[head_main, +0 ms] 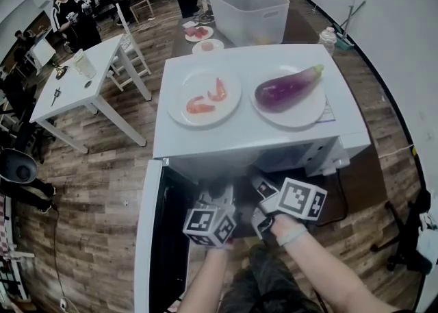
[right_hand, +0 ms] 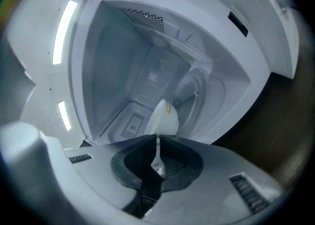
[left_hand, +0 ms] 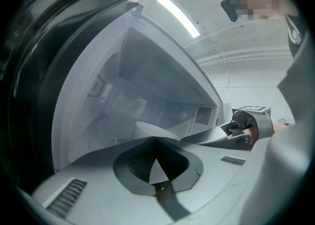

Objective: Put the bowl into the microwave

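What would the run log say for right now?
bowl: inside microwave; door: open; right gripper: shut on bowl rim; left gripper: shut on bowl

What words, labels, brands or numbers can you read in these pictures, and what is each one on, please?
No text can be read anywhere.
On the bowl: a small yellowish mark near the rim, too blurred to read.
On the microwave inner wall: a label, too small to read.
On the marker cubes: black-and-white square patterns only, no letters.
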